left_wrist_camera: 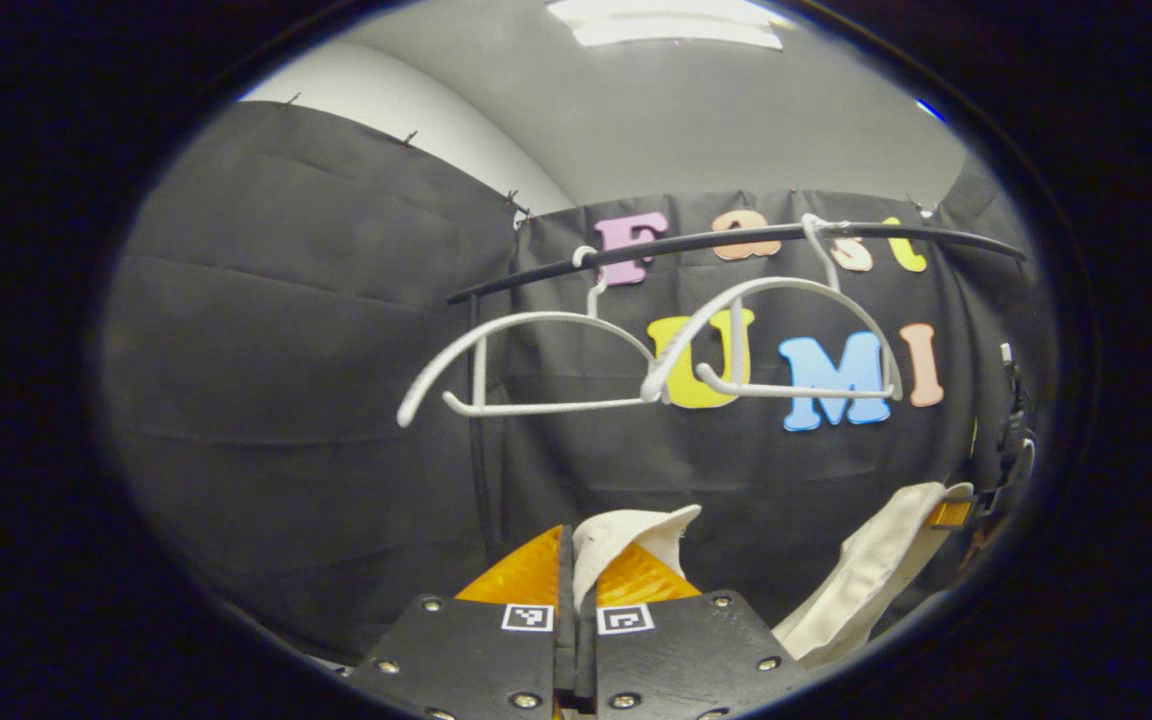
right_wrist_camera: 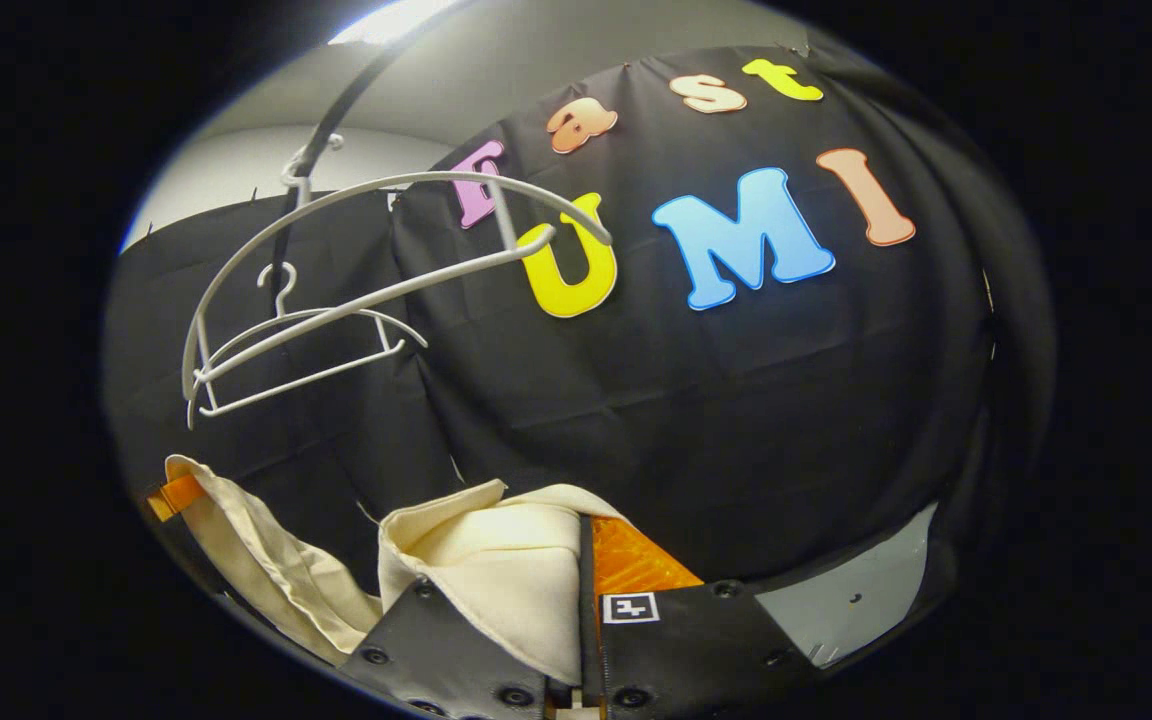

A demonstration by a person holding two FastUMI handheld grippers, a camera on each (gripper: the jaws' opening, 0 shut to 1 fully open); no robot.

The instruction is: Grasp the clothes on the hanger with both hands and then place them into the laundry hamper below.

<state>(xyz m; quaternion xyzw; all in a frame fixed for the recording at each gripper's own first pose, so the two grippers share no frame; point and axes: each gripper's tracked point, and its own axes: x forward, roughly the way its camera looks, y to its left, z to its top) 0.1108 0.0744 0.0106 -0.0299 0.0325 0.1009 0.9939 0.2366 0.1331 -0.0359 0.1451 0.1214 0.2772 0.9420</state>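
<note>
A cream garment (left_wrist_camera: 626, 535) is pinched between the fingers of my left gripper (left_wrist_camera: 576, 570), a fold of it sticking up past them. It stretches right to a second bunch (left_wrist_camera: 871, 575), where the other gripper (left_wrist_camera: 951, 513) grips it. In the right gripper view the same cream garment (right_wrist_camera: 506, 570) drapes over the left finger of my right gripper (right_wrist_camera: 584, 560), which is shut on it; the cloth trails left toward the other gripper (right_wrist_camera: 174, 493). Two bare white hangers (left_wrist_camera: 536, 365) (left_wrist_camera: 776, 340) hang on the black rail (left_wrist_camera: 736, 240) above.
The black rail (right_wrist_camera: 336, 110) curves overhead with both white hangers (right_wrist_camera: 386, 250) (right_wrist_camera: 306, 340) tilted on it. A black rack post (left_wrist_camera: 479, 440) stands below the rail's left end. A pale floor patch (right_wrist_camera: 856, 590) lies at lower right.
</note>
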